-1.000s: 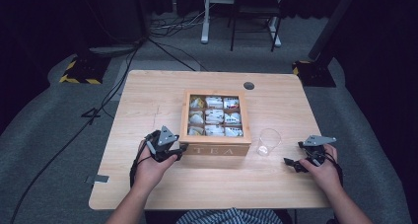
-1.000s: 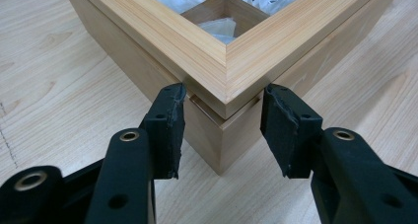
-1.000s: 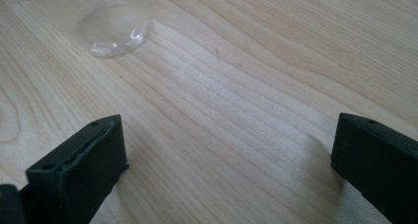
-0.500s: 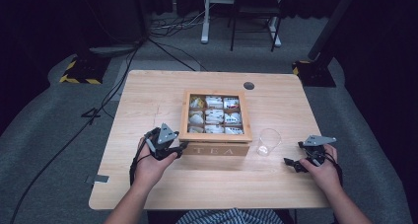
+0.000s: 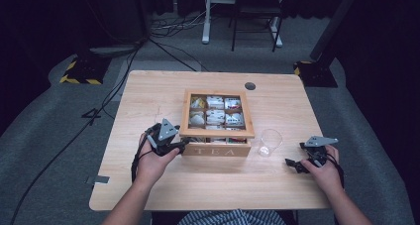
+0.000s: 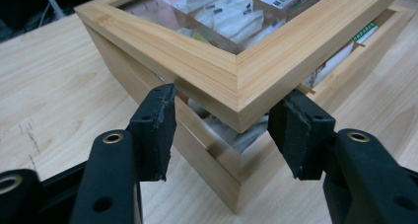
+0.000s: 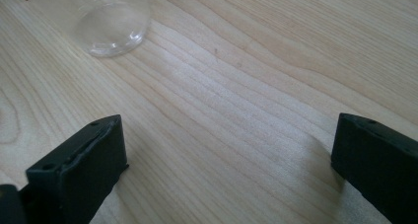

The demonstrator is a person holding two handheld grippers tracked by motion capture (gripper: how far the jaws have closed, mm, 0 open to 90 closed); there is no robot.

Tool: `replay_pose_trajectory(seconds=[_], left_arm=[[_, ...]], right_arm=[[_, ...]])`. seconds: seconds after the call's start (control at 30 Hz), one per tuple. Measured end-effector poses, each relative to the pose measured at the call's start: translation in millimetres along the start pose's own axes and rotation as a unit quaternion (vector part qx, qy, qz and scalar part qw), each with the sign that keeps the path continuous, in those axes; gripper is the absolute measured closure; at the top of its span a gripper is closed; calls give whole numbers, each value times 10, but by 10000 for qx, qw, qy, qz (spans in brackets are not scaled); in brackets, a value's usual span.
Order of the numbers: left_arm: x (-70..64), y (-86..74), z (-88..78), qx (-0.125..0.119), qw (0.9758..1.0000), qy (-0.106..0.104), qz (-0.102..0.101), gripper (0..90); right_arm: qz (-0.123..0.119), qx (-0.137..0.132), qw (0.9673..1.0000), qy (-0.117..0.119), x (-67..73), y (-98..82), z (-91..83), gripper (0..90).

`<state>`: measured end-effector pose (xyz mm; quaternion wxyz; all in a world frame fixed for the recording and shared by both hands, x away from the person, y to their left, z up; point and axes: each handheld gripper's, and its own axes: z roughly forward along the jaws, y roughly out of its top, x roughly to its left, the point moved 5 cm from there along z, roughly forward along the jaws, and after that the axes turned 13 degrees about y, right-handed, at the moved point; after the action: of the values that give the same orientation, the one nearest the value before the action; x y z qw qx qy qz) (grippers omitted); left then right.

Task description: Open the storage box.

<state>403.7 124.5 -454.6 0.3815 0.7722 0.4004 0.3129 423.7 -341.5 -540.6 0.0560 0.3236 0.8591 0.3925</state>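
High view: the wooden tea box stands near the middle of the desk, its glass-paned lid lifted a little off the base at the front, with "TEA" lettered on the front wall. Sachets fill the compartments under the pane. The left tool sits at the box's front left corner, held in the person's left hand, its grey three-cornered plate on top. A clear plastic cup stands just beside the box's front right corner, apart from it. The right tool rests on the desk well to the right of the box, beyond the cup, in the right hand.

Left gripper view: the lid's corner juts between the two black jaws of the left tool. Its jaws have just been opening; the left pad stands clear of the wood, while the right one is at the frame's edge and I cannot tell whether it touches, so the tool is released around the corner, not clamped on it. Below the raised frame a gap shows sachets inside the base.

Right gripper view: the right tool is spread wide with bare desk between its jaws, grasping nothing; the cup lies farther off, on the box's side.
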Motion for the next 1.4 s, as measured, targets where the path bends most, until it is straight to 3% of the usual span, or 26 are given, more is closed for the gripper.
replay_pose_trajectory(seconds=[0.17,0.4,0.47,0.6,1.0,1.1,1.17,1.23,1.4], left_arm=[[19,79,0,-267,9995,125,-79,424],[57,206,-15,-431,9987,278,-31,418],[58,223,-15,-473,9984,285,-73,419],[65,307,-27,-485,9979,411,88,418],[144,447,-2,-633,9966,500,156,447],[172,469,33,-677,9960,546,184,461],[203,470,51,-676,9962,530,155,483],[253,476,59,-736,9964,410,12,525],[259,489,56,-775,9961,426,14,533]], right_arm=[[-1,-1,10000,-1,0,0,0,4],[5,-3,10000,1,1,0,0,5],[0,-1,10000,0,0,0,0,5],[0,0,10000,0,0,0,0,5],[-68,9,9999,105,-38,6,-9,10],[65,-59,9999,-62,-55,13,-30,92],[140,-15,9999,-89,-48,33,-71,229],[268,-198,9994,51,3,93,-118,183],[216,-247,9994,75,87,178,-142,199]])
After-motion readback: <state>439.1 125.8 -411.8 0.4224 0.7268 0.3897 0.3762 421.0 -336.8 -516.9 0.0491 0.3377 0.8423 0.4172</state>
